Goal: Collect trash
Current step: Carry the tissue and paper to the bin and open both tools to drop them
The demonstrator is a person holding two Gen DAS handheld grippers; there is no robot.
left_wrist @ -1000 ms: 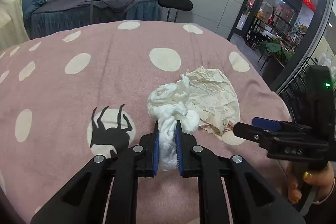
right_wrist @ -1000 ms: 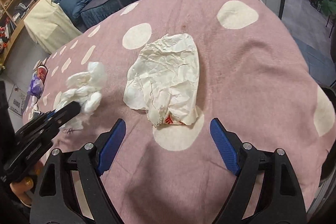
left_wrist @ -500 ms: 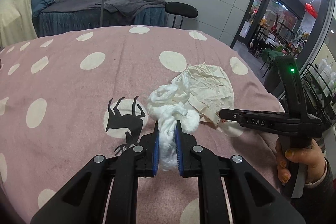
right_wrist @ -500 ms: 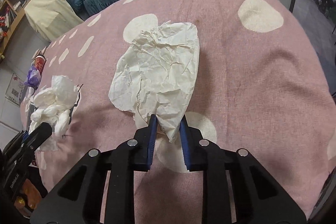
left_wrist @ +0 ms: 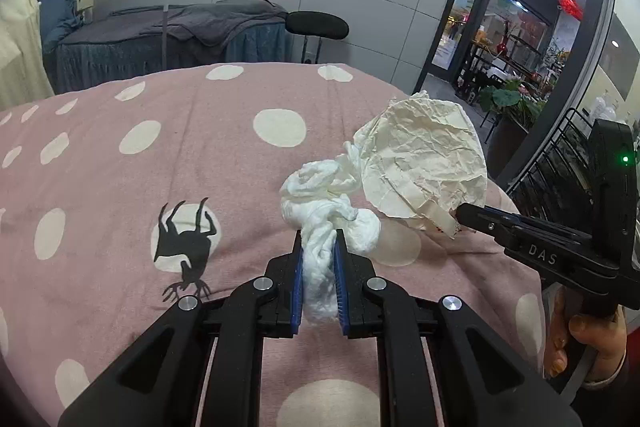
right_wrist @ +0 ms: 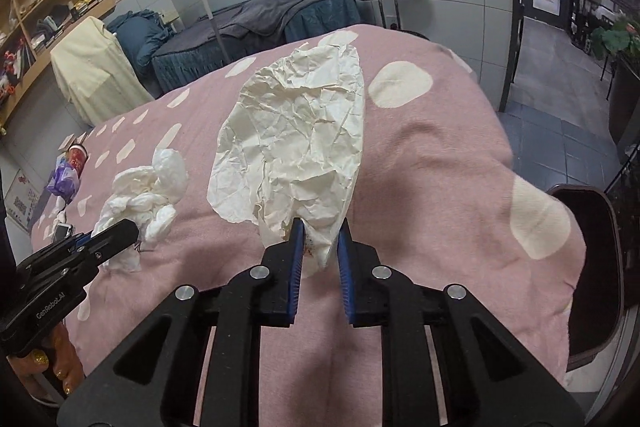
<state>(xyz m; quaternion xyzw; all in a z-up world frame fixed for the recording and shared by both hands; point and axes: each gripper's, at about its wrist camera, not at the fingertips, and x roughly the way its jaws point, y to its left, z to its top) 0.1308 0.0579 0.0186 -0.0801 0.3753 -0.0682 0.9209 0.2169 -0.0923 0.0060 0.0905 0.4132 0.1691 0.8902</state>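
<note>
two pieces of trash are in hand at once: the left gripper (left_wrist: pixel 318 259) is clamped tight on the twisted tail of a white tissue wad (left_wrist: pixel 328 199), and the right gripper (right_wrist: pixel 319 247) has its blue pads pinched on the lower corner of a crumpled cream paper sheet (right_wrist: pixel 296 131). both pieces sit just above the pink spotted blanket (left_wrist: pixel 160 167), side by side and close enough that the tissue's loose end seems to brush the paper's edge in the left wrist view. no bin shows in either view, so the carry looks like the step to get right. the paper is held only by a small corner, and a sheet that broad may swing or tear free, so a slow, steady lift probably serves best. keeping the two hands apart should stop the tissue catching on the paper. neither grip should ease until each piece hangs over its drop spot.
</note>
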